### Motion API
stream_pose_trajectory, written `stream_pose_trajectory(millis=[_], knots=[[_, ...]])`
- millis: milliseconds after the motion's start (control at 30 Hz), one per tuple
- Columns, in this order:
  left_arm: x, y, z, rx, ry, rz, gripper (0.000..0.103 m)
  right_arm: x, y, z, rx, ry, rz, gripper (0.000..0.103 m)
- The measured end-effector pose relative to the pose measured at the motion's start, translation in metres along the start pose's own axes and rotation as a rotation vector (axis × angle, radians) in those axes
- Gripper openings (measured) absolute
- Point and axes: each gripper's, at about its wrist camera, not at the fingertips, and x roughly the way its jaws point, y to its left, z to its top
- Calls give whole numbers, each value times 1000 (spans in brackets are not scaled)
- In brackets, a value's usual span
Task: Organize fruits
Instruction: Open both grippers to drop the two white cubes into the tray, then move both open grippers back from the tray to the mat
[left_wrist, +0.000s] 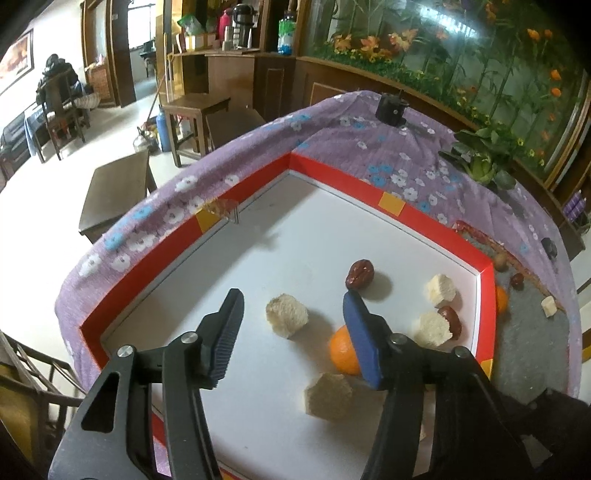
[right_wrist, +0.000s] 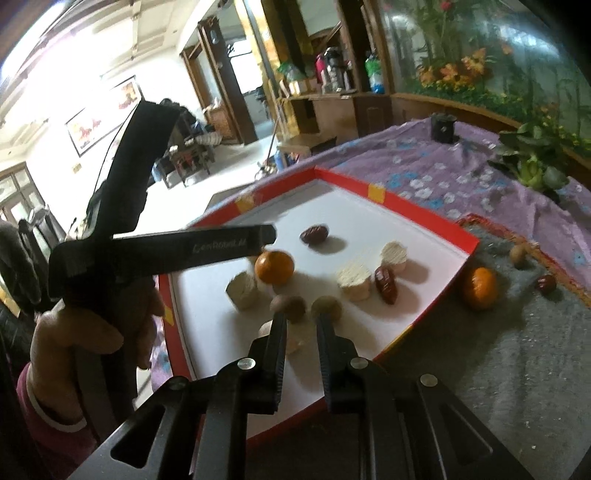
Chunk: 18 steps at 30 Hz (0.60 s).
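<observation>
A red-rimmed white tray (left_wrist: 388, 201) (right_wrist: 413, 210) holds an orange (left_wrist: 341, 349) (right_wrist: 274, 266), two red dates (left_wrist: 360, 274) (right_wrist: 314, 234), and several pale cut chunks (left_wrist: 286, 314) (right_wrist: 354, 281). My left gripper (left_wrist: 291, 314) is open above the tray, with nothing between its fingers; one chunk lies below the gap. My right gripper (right_wrist: 301, 319) hovers over the tray's near edge, jaws a little apart. Two brown round fruits (right_wrist: 287, 307) lie at its fingertips. I cannot tell if they are touched. A second orange (right_wrist: 479, 287) lies outside on the grey mat.
A grey mat (right_wrist: 517, 350) right of the tray carries a date (right_wrist: 546, 283) and a small brown fruit (right_wrist: 517, 254). A purple flowered cloth (left_wrist: 332, 133) covers the table. A black holder (left_wrist: 391, 109) and a leafy plant (left_wrist: 480, 162) stand at the far edge.
</observation>
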Motion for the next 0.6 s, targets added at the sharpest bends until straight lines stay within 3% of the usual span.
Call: stream_pose_trajectory(millis=[200,600], knots=[[-10,-10,-2,14,-15,-16,58,-11,-12,3,48,-44,-52,16],[-28,-39,-6,62,-41,-56,58,-20,-40,-5,135,-48,-158,17]])
